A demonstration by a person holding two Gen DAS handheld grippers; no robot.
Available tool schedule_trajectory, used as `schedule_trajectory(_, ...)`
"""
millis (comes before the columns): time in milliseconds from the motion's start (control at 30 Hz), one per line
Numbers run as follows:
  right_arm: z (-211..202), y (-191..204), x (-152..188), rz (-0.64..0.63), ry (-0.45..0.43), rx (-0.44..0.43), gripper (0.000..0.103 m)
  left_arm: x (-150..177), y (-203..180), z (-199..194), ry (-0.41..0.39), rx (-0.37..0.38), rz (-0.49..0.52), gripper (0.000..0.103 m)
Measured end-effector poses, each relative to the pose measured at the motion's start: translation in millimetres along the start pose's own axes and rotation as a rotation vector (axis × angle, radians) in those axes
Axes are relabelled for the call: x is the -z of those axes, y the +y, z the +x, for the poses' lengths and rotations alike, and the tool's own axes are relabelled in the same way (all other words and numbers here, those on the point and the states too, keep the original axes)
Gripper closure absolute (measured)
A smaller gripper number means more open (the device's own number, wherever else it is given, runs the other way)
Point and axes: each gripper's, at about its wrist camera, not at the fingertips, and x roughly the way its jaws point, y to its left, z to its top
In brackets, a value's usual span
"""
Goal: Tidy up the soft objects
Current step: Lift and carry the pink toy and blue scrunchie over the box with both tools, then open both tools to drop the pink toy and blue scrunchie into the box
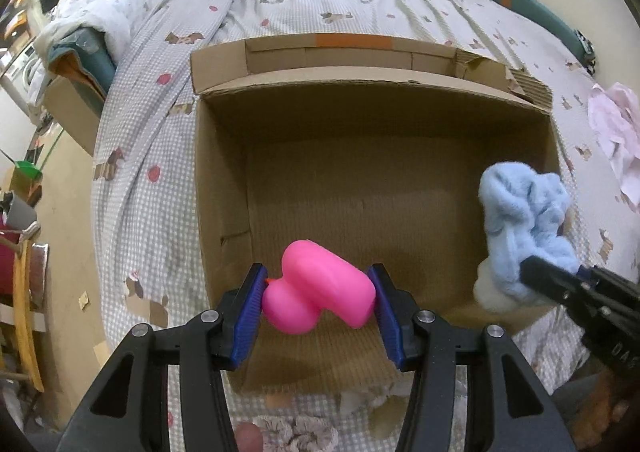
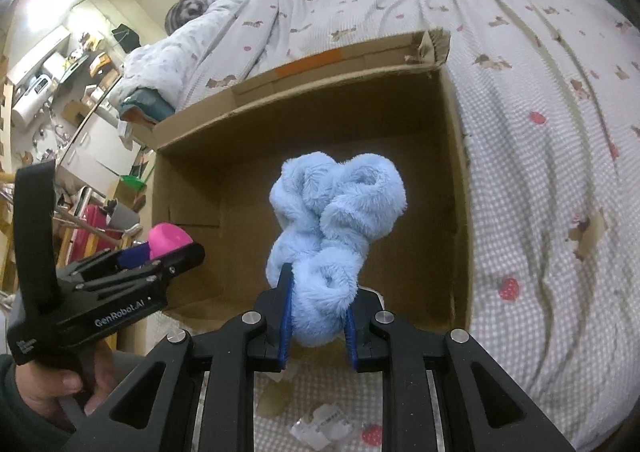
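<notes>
Left wrist: one pink toy (image 1: 318,288) clamped in left jaws; right jaws clamp one blue plush (image 2: 334,236); one box (image 1: 224,180).

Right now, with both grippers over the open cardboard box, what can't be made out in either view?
- Left wrist view: pink rubber toy hides the brown cardboard box floor beneath it.
- Right wrist view: fluffy light-blue cloth covers the box floor behind it.
- Left wrist view: pale pink fabric, cut off by the right edge.

Left gripper (image 1: 318,302) and right gripper (image 2: 318,322) angle downward, fingers clamped on loads.
</notes>
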Motion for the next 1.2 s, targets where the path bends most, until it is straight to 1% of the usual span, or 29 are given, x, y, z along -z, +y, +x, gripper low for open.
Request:
schedule_trajectory(100, 11.8, -1.5, 1.3, -0.015, 0.019, 0.033, 0.08, -5.5, -0.6, 7.2, 0.01, -0.013, 0.001, 0.055)
schedule_trajectory(133, 14.3, -1.9, 1.4, -0.011, 0.022, 0.034, 0.08, -6.8, 0.1, 9.3, 0.012, -0.019, 0.001, 0.055)
schedule_trajectory(233, 18.0, -1.4, 1.0, 0.008, 0.029, 0.001, 0.08, -8.2, 0.9, 16.2, 0.026, -0.024, -0.001, 0.055)
schedule_trajectory(433, 21.4, 3.7, 3.2, -0.023, 0.035, 0.016, 0.079, -3.5, -0.3, 26.6, 0.047, -0.022, -0.015, 0.054)
schedule_trajectory(467, 21.3, 3.2, 3.1, -0.019, 0.033, 0.013, 0.078, -2.3, -1.3, 28.9, 0.057, -0.018, -0.015, 0.051)
schedule_trajectory(500, 21.1, 2.6, 2.4, -0.014, 0.031, 0.009, 0.077, -1.1, -1.6, 29.3, 0.063, -0.02, -0.016, 0.036)
schedule_trajectory(533, 20.1, 1.5, 2.1, -0.009, 0.025, 0.004, 0.077, -1.5, -1.6, 30.3, 0.066, -0.022, -0.019, 0.025)
schedule_trajectory(567, 19.1, 0.9, 1.3, -0.003, 0.018, -0.001, 0.074, -1.3, -2.1, 29.5, 0.065, -0.005, -0.022, 0.023)
schedule_trajectory(633, 18.4, -0.9, 1.2, 0.007, 0.012, -0.005, 0.067, -0.8, -4.0, 26.4, 0.06, 0.007, -0.017, 0.015)
schedule_trajectory(667, 17.9, -1.6, 0.9, 0.013, 0.009, -0.004, 0.054, -0.8, -4.5, 25.1, 0.058, 0.001, -0.016, 0.013)
schedule_trajectory(700, 15.7, -3.5, 1.2, 0.02, 0.0, -0.004, 0.036, -1.2, -4.4, 22.7, 0.051, -0.004, -0.017, 0.012)
schedule_trajectory(767, 9.0, -4.8, 0.9, 0.027, -0.033, -0.013, 0.026, -1.5, -2.7, 18.4, 0.042, -0.004, -0.023, 0.012)
schedule_trajectory(967, -3.0, 0.2, 3.9, -0.003, -0.075, -0.011, 0.022, -3.0, 5.4, 6.0, 0.03, 0.002, -0.04, 0.012)
schedule_trajectory(1100, -8.2, 6.1, 9.3, -0.033, -0.077, 0.01, 0.022, 2.3, 8.2, -5.9, 0.01, -0.007, -0.033, 0.012)
schedule_trajectory(1200, -13.5, 8.4, 15.2, -0.044, -0.074, 0.023, 0.022, 5.8, 10.9, -16.7, -0.002, -0.009, -0.047, 0.012)
